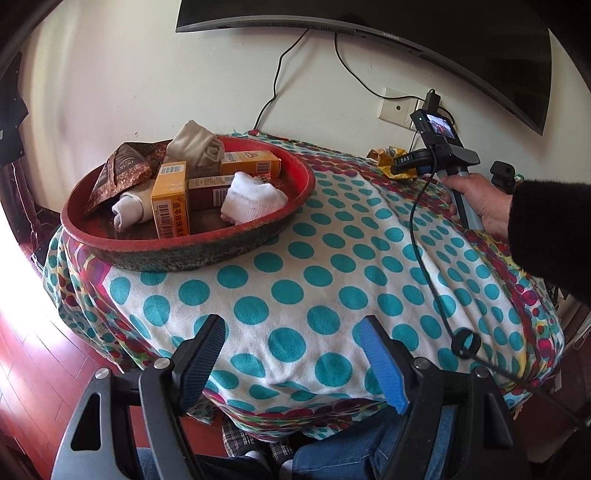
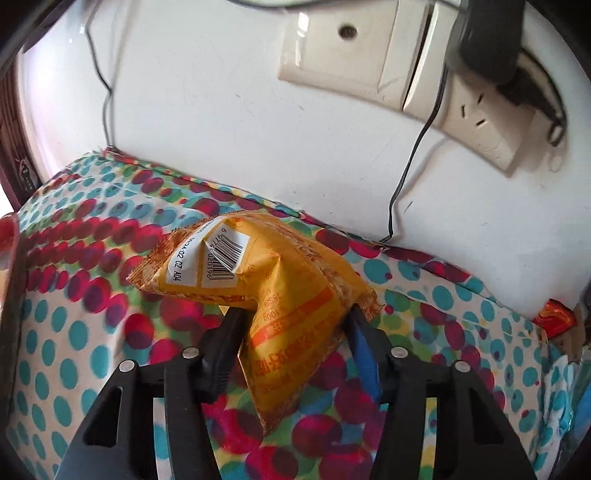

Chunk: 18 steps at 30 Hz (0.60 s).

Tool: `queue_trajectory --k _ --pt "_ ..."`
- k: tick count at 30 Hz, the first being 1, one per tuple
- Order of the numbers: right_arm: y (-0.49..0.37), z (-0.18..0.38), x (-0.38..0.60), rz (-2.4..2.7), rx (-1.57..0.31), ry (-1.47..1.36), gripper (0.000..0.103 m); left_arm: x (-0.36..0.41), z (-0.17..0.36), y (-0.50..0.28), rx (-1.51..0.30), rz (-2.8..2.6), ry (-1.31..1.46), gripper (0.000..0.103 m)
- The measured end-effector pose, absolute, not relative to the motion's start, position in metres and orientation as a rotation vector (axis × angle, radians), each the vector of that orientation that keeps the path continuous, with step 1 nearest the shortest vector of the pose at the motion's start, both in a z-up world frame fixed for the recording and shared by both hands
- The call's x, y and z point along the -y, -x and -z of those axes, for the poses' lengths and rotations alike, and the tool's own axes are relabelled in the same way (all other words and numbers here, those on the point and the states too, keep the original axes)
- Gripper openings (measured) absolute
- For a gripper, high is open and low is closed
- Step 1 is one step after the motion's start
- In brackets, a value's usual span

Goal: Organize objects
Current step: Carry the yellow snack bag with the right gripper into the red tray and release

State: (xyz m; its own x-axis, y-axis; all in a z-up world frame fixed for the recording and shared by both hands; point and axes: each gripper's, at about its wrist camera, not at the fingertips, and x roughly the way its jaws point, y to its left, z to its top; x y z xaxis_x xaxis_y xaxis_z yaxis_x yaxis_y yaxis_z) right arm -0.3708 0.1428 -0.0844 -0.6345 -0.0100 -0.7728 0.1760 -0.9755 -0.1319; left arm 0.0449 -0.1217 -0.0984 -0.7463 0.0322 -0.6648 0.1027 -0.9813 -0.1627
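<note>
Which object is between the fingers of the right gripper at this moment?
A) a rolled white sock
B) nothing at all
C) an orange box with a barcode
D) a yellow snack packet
D: in the right wrist view the yellow snack packet sits between the two fingers of the right gripper, while the socks and boxes lie in the red tray across the table.

Home living room, wall-mounted television (image 1: 369, 22), wall sockets (image 2: 476, 110), polka-dot cloth-covered table (image 1: 295, 266)

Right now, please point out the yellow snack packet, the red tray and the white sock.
yellow snack packet (image 2: 295, 295), right wrist view, its creased middle.
red tray (image 1: 295, 162), left wrist view, far rim.
white sock (image 1: 255, 199), left wrist view, folded top.
</note>
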Motion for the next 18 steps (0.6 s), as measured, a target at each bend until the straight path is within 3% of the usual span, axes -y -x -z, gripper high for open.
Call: queue_trajectory --k 9,18 --pt "0.318 0.059 -0.101 2.656 -0.430 -1.174 0.051 0.134 0.089 -0.054 -0.302 2.795 -1.021 0.077" --pt "0.260 0.036 -0.009 2.494 -0.442 -1.051 0.051 0.158 0.083 -0.061 -0.299 2.682 -0.966 0.077"
